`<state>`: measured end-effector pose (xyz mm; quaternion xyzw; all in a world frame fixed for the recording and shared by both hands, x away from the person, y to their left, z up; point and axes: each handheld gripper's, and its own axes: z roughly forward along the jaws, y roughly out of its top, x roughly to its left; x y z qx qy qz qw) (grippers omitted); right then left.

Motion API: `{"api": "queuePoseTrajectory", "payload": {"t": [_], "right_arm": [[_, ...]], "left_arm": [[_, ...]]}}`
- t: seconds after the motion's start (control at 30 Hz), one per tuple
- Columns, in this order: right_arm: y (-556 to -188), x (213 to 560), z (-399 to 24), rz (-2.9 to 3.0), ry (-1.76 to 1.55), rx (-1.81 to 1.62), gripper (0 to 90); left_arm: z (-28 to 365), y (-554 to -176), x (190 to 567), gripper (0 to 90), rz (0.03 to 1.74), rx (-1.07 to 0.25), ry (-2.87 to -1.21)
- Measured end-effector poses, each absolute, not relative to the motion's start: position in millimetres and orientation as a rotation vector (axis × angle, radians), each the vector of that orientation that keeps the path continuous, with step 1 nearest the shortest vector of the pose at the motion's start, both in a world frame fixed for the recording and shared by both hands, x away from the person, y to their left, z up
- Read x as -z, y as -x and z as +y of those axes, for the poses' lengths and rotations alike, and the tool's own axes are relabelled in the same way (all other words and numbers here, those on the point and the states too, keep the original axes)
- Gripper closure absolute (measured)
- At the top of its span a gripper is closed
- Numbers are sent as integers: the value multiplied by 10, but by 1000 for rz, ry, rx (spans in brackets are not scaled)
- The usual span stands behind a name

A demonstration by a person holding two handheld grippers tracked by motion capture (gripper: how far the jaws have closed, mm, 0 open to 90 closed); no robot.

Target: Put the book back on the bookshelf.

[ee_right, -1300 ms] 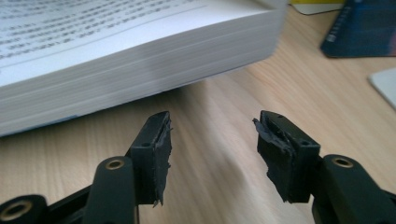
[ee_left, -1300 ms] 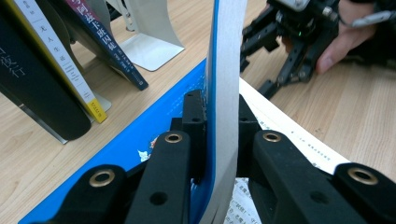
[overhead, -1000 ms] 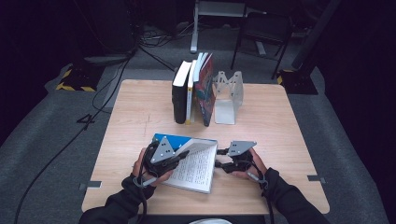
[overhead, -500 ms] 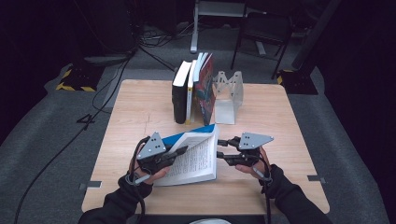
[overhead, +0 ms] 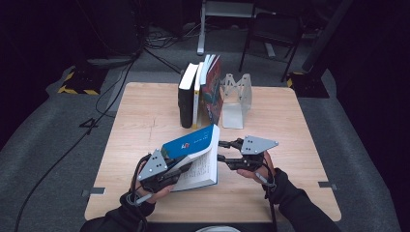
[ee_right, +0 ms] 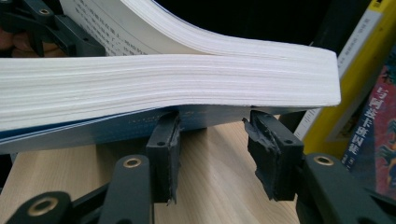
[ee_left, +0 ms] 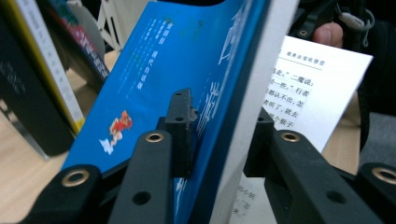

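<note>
The left tongs [overhead: 180, 166] are bracketing the blue front cover and first block of pages of the blue paperback [overhead: 193, 153], their jaws having just been opening a little, so the grip is looking slack rather than clamped. The book is sitting half open and tilted above the front middle of the worktop [overhead: 145, 116], light but floppy, its glossy cover likely slippery, so holding near the spine should be steadier. The right tongs [overhead: 223, 151] are gaping, empty, under the fanned page edges.
</note>
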<state>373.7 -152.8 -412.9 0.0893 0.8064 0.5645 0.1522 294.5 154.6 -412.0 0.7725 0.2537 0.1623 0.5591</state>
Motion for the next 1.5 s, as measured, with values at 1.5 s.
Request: {"api": "queuePoseTrajectory", "payload": {"t": [1.5], "right_arm": [[-3697,3673,-1629,2234,-197,-1643,684]], "left_arm": [[1468,-3004,3921,766,454,-359,-1776]]}}
